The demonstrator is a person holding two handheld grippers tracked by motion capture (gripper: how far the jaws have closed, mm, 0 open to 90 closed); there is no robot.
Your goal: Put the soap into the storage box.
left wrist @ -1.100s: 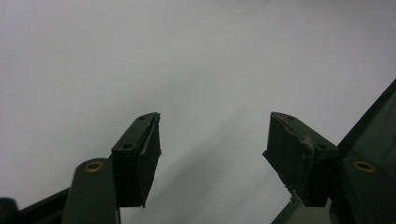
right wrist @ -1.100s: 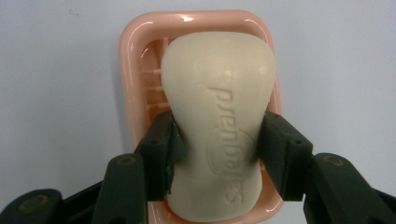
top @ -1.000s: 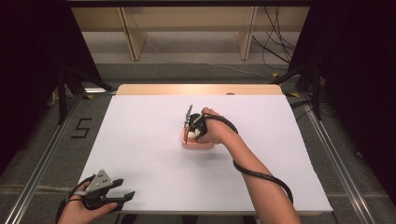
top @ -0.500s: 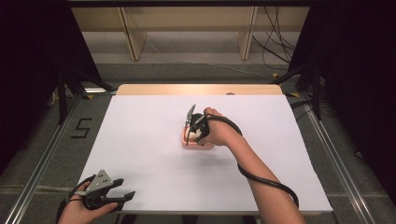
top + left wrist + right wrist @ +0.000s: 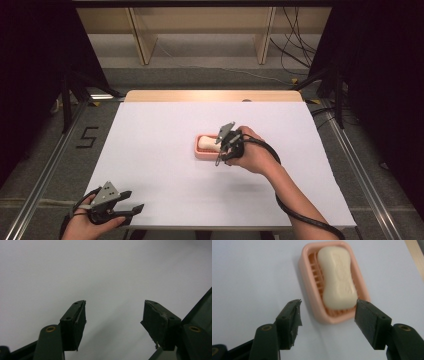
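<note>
**Soap set down in its dish, right jaws now off it**

Start at the left edge of the table (image 5: 150, 200): your left gripper (image 5: 131, 209) rests at the near corner of the white sheet, just where it was a second ago. Its jaws are spread with nothing but bare tabletop between them, as the left gripper view shows. It plays no part in the work at this point.

Move toward the middle and you find the pink soap dish (image 5: 198, 150) sitting flat on the sheet, with the cream soap bar (image 5: 206, 143) lying lengthwise inside it on the ribs. A second ago your hand covered this spot — now the dish and bar are plain to see.

Just right of the dish is your right gripper (image 5: 218, 149). Its jaws have just opened from a tight close and eased back a little; they now stand apart. In the right gripper view the near end of the dish (image 5: 332, 317) lies ahead of the two pads and neither pad touches the bar (image 5: 338, 277). Your hand has also drawn back to the right since a second ago.

Judging by this, the placing step looks done — the bar is released and seated. What remains is likely just clearing your right hand away without nudging the dish.
</note>
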